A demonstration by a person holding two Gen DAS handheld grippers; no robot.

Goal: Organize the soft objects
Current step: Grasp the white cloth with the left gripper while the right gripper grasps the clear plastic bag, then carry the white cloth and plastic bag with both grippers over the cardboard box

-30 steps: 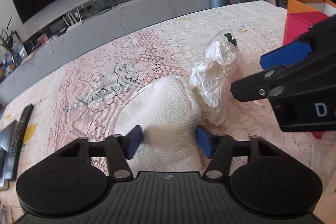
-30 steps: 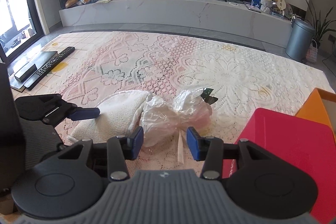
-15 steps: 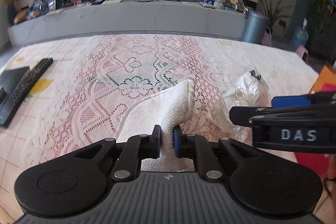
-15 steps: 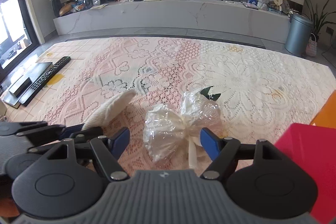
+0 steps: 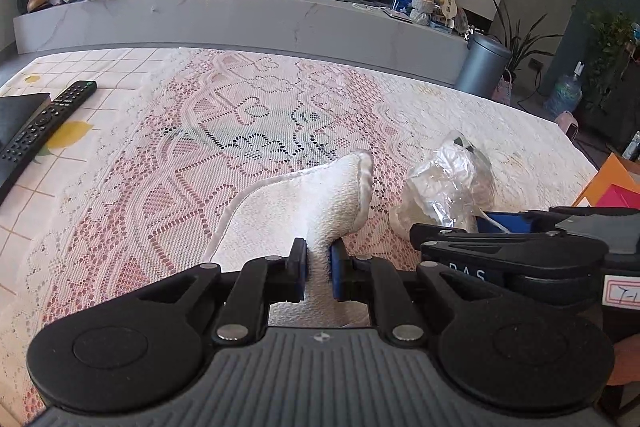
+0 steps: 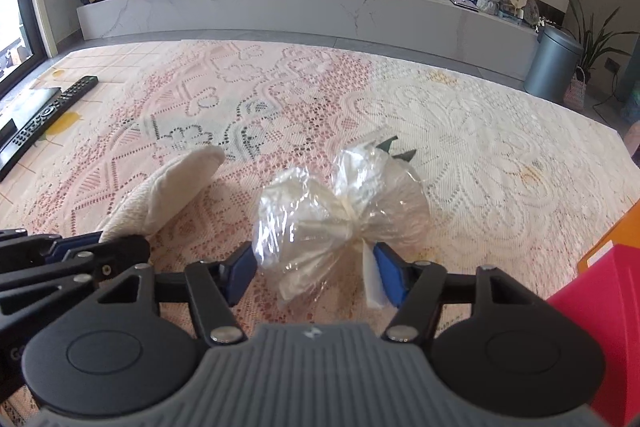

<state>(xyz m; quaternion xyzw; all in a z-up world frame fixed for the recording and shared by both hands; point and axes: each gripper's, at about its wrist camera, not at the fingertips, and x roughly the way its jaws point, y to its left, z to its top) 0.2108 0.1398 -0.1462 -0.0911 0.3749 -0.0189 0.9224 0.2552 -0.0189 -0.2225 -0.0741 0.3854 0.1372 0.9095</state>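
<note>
Blue fingers (image 5: 298, 269) of the left gripper (image 5: 318, 271) are pinching the white towel (image 5: 316, 203), raising its far end off the lace tablecloth (image 5: 240, 115); a second ago they were spread. Beside it, the right gripper (image 6: 318, 273) is reaching level, jaws wide around the crinkled plastic bag (image 6: 340, 205), now slightly narrower than before.

White towel (image 5: 320, 203), pink lace tablecloth (image 5: 160, 187)

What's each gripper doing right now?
Left gripper: shut on the towel.
Right gripper: open, jaws either side of the plastic bag, not clamped.
</note>
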